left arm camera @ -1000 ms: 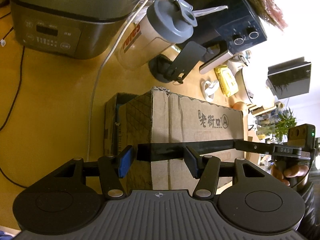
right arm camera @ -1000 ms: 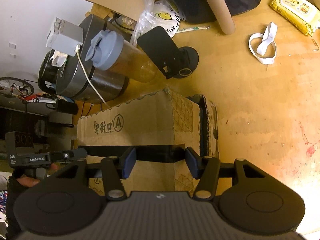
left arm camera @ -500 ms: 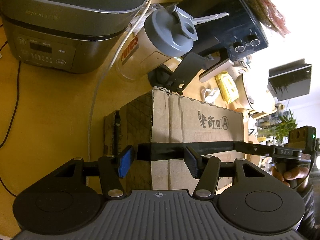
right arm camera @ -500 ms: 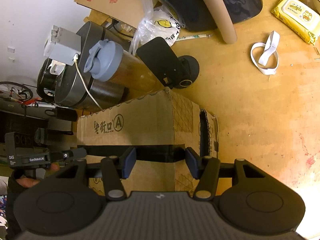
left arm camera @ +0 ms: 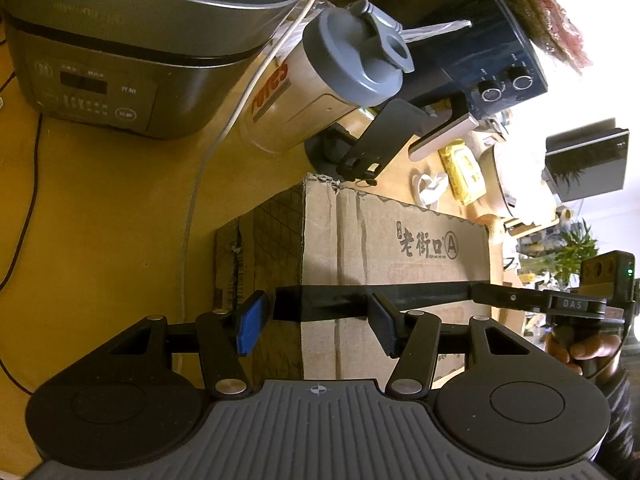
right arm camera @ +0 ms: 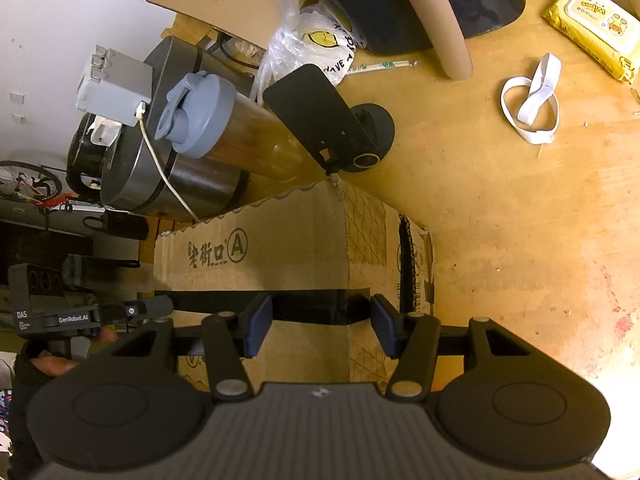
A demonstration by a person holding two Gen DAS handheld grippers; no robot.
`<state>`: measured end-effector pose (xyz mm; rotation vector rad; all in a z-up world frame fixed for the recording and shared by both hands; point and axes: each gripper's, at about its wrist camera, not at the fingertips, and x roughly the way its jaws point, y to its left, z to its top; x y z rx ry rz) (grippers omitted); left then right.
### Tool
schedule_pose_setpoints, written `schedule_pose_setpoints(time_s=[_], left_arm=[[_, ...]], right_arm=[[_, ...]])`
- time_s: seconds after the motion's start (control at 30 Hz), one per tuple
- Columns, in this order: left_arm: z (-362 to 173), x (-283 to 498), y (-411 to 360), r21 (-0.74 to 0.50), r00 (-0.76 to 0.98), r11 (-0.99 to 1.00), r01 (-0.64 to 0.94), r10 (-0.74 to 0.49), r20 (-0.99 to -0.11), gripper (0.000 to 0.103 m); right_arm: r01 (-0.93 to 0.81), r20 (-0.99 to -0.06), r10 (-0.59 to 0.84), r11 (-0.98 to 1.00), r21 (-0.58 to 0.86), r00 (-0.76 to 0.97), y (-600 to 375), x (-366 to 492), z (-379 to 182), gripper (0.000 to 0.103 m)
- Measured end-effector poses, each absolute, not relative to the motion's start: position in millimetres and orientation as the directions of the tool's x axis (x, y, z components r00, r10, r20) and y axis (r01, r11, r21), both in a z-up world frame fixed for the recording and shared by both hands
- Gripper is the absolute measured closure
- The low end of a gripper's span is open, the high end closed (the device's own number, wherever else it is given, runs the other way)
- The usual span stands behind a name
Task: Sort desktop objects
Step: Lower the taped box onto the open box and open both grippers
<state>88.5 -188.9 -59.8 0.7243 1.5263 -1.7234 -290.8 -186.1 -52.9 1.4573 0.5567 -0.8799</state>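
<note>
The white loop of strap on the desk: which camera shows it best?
The right wrist view. There the white strap lies in the open on the wooden desk, its whole loop visible. The left wrist view shows only a small, bunched white shape beside the yellow wipes pack.

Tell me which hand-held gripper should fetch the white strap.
Right: the right hand-held gripper has bare table between it and the white strap; the left hand-held gripper has the cardboard box in between.

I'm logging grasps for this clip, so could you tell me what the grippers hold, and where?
Both the left gripper and right gripper are open, pressed against opposite ends of the cardboard box; neither clamps anything.
</note>
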Motion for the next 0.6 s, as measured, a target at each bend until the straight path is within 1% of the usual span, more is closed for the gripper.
schedule_pose_setpoints(time_s=[0.5, 0.57, 0.6], left_arm=[[-66.5, 86.9, -189.4, -0.586, -0.585, -0.046, 0.809, -0.148, -0.797, 0.05], [-67.0, 86.9, -189.6, -0.586, -0.585, -0.044, 0.809, -0.146, -0.798, 0.05], [-67.7, 87.3, -190.1, -0.586, -0.584, -0.034, 0.81, -0.142, -0.799, 0.049]], right_arm=[[0.786, -0.791, -0.165, -0.107, 0.609, 0.59, -186.9, -291.1, -62.0, 0.052], [0.787, -0.791, -0.164, -0.107, 0.608, 0.589, -186.7, -290.9, -61.6, 0.049], [0.789, -0.793, -0.164, -0.107, 0.605, 0.586, -186.7, -290.5, -61.4, 0.043]])
